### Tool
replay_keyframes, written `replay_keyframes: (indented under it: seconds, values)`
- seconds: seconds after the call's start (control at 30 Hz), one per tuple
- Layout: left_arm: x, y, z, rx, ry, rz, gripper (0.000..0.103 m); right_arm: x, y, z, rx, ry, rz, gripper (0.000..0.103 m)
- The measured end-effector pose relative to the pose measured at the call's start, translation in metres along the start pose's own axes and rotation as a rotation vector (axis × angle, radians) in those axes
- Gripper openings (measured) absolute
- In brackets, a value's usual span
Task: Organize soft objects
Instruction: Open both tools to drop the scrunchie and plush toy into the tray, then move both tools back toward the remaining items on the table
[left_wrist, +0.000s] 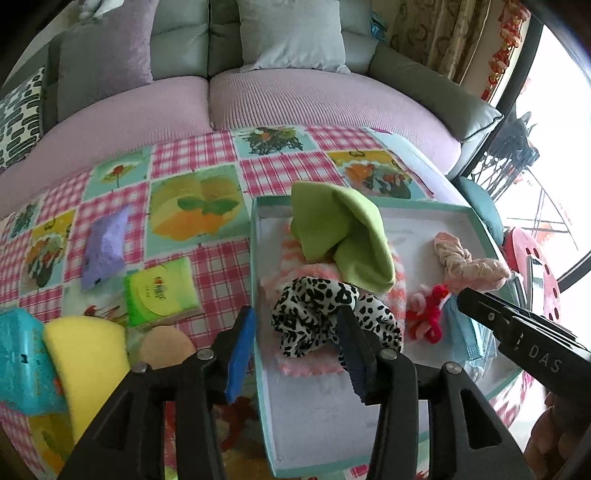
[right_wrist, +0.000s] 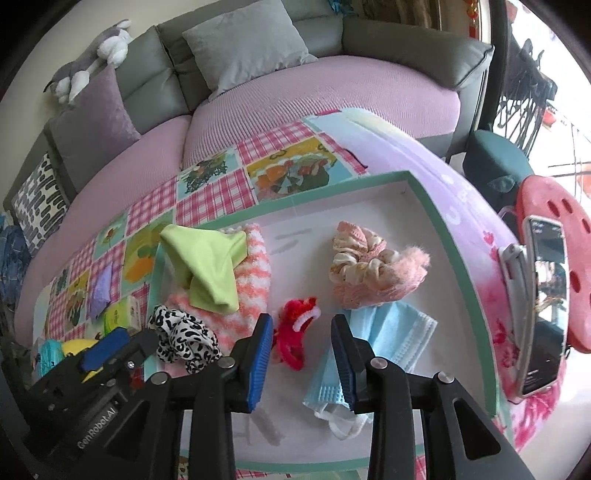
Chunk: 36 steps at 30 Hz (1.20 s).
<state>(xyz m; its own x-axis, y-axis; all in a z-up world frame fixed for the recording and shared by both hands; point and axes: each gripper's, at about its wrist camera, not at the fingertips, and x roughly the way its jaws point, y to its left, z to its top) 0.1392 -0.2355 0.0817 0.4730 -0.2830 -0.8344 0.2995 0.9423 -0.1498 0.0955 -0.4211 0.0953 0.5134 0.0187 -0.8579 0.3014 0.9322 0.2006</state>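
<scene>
Six soft things lie in the teal-rimmed box (right_wrist: 436, 206): one green cloth (right_wrist: 207, 266) atop one pink striped towel (right_wrist: 255, 266), one leopard scrunchie (left_wrist: 325, 314), one red pipe-cleaner twist (right_wrist: 295, 332), one pink scrunchie (right_wrist: 369, 269), one blue face mask (right_wrist: 388, 332). Left gripper (left_wrist: 295, 354) hangs wide open, its jaws straddling the leopard scrunchie and the box's left wall. Right gripper (right_wrist: 303, 354), also open and empty, hovers between twist and mask.

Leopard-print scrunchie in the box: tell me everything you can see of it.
The scrunchie is a ruffled ring of soft white fabric with black leopard spots. It lies bunched at the near left side of the box, resting on the pink-and-white striped fuzzy cloth and beside the green cloth. The open left gripper hangs over it; contact cannot be told.
</scene>
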Motion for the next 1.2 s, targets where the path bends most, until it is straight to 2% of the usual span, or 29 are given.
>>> replay_keyframes:
  seconds: [0.07,0.2,0.37,0.43,0.47,0.67,0.73,0.87,1.2]
  values:
    - [-0.003,0.002,0.001,-0.007,-0.002,0.007,0.049,-0.003,0.000,0.000,-0.003,-0.006,-0.006,0.046]
    - [-0.002,0.007,0.002,-0.025,0.013,0.034,0.053,-0.005,0.002,-0.001,-0.008,-0.001,-0.006,0.047]
    - [-0.004,0.011,0.002,-0.044,0.015,0.069,0.055,-0.006,0.005,-0.003,-0.022,0.014,-0.026,0.059]
    - [-0.005,0.013,0.002,-0.048,0.015,0.096,0.082,-0.004,0.005,-0.005,-0.026,0.030,-0.053,0.065]
    - [-0.005,0.015,0.001,-0.050,0.014,0.118,0.086,-0.003,0.005,-0.006,-0.031,0.039,-0.064,0.066]
    - [-0.013,0.021,0.001,-0.066,-0.004,0.188,0.088,-0.002,0.006,-0.010,-0.063,0.061,-0.099,0.078]
    - [-0.017,0.023,0.000,-0.068,-0.012,0.206,0.089,-0.005,0.008,-0.010,-0.073,0.053,-0.095,0.089]
    - [-0.023,0.027,-0.003,-0.087,-0.025,0.210,0.089,-0.007,0.014,-0.011,-0.095,0.046,-0.100,0.103]
    - [-0.050,0.041,-0.007,-0.129,-0.079,0.217,0.089,-0.014,0.026,-0.012,-0.098,0.023,-0.070,0.103]
